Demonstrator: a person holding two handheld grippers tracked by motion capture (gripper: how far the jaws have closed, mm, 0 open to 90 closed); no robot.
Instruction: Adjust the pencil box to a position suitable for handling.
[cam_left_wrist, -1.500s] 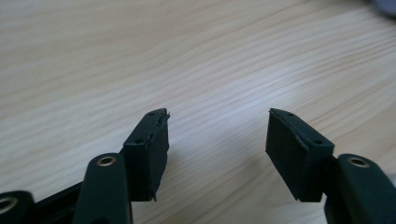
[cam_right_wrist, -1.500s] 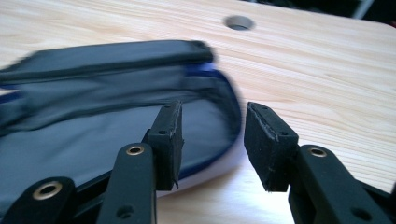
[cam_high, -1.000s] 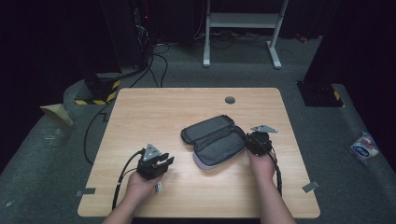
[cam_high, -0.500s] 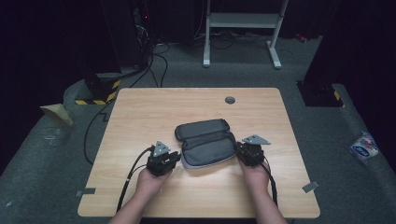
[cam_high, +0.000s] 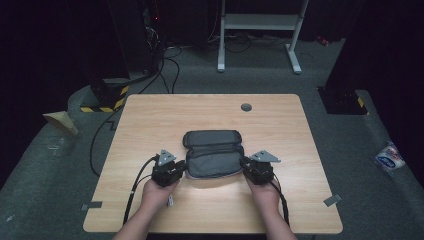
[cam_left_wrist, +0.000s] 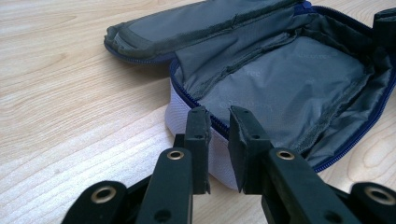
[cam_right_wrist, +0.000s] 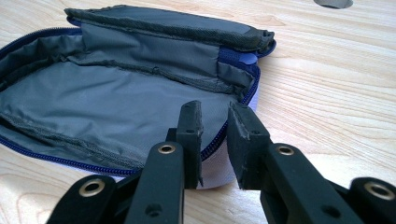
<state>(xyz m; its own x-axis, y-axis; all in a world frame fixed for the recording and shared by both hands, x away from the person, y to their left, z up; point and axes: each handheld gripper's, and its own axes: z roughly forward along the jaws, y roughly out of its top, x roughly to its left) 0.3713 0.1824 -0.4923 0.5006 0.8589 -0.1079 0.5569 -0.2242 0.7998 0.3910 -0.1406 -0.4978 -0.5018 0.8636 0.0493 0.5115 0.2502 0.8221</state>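
Hands steady two tools at a light wooden desk (cam_high: 150, 120): the left hand-held gripper (cam_left_wrist: 217, 122) pinches the near-left rim of an open grey fabric zip pouch (cam_high: 212, 160) with blue zipper, lying mid-desk; the right hand-held gripper (cam_right_wrist: 215, 122) pinches its opposite rim, lid flipped back.
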